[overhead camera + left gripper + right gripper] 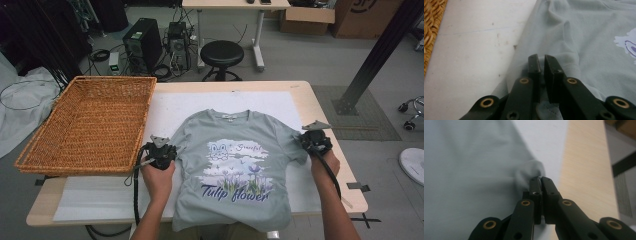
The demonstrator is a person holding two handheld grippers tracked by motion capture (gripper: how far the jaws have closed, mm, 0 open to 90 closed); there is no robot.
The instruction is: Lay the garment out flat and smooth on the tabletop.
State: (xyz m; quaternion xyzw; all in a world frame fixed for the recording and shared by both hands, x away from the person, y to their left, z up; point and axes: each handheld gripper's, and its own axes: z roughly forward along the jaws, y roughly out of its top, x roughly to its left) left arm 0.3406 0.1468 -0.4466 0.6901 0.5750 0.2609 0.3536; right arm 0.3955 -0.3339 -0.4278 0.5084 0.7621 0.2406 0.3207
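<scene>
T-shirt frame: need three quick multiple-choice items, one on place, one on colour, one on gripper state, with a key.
1. Where does the wicker basket sit relative to the T-shirt?
A. to its left
B. on top of it
C. to its right

2. What colour is the T-shirt?
A. bright red
B. pale grey-green
C. black

3. What is the left gripper doing?
A. open above the basket
B. holding a stool
C. shut on a sleeve

Key:
1 A, the high view shows the basket at the table's left end.
2 B, pale grey-green cloth with a "Tulip flower" print.
3 C, its fingers pinch the sleeve hem; the right gripper pinches the other sleeve.
</scene>
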